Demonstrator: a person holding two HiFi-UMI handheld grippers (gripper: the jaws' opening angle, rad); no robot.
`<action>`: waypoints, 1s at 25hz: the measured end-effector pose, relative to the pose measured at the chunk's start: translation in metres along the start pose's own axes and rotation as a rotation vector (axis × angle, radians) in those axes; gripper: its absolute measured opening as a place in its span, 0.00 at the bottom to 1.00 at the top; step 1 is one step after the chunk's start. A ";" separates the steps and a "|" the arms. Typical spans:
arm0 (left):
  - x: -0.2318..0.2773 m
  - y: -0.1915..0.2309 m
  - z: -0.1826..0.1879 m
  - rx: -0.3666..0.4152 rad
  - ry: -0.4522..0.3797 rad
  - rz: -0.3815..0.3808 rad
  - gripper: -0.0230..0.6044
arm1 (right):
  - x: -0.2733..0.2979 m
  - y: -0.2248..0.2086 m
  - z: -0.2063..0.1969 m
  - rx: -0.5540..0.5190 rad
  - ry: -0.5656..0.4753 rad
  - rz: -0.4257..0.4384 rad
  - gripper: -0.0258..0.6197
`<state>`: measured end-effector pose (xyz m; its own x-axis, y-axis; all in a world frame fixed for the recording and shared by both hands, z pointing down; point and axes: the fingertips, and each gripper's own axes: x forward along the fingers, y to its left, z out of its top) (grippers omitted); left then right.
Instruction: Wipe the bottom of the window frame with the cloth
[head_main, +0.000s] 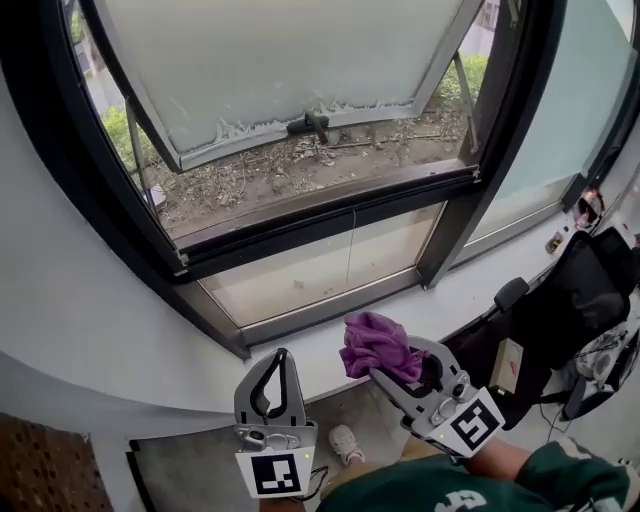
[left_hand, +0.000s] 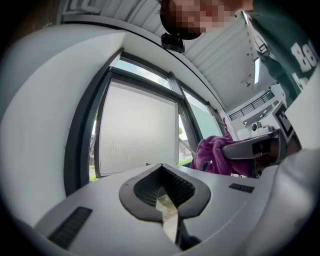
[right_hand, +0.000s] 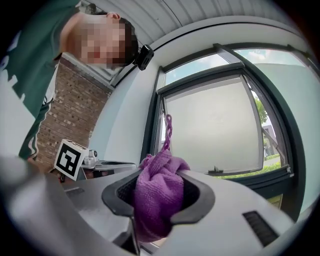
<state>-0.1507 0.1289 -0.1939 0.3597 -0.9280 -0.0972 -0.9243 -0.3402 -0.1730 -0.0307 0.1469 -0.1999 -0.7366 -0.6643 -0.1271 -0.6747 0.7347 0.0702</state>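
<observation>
left gripper (head_main: 280, 372): jaws together, empty | right gripper (head_main: 398, 378): jaws clamped on bunched purple cloth (head_main: 374, 344), over the white sill's (head_main: 462, 290) near edge | window frame bottom rail (head_main: 330, 225) beyond, well apart from cloth | progress: cloth in hand, wiping apparently not begun, whole rail left

cloth (head_main: 372, 343) in right tool (head_main: 397, 368) | left tool (head_main: 277, 365) beside | window frame (head_main: 330, 215) ahead

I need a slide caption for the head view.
Right tool holds purple cloth near open window; left tool shut.
</observation>
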 end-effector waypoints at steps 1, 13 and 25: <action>0.002 0.003 -0.004 0.003 0.002 0.000 0.05 | 0.006 -0.001 -0.002 -0.002 -0.006 0.001 0.28; 0.029 0.029 -0.082 0.008 0.095 0.067 0.05 | 0.066 -0.013 -0.075 0.145 0.055 0.081 0.28; 0.045 0.058 -0.244 -0.002 0.124 0.157 0.05 | 0.124 0.000 -0.290 0.301 0.178 0.179 0.28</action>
<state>-0.2189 0.0306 0.0312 0.1926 -0.9813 -0.0011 -0.9681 -0.1898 -0.1633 -0.1360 0.0244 0.0711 -0.8561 -0.5156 0.0361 -0.5101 0.8314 -0.2205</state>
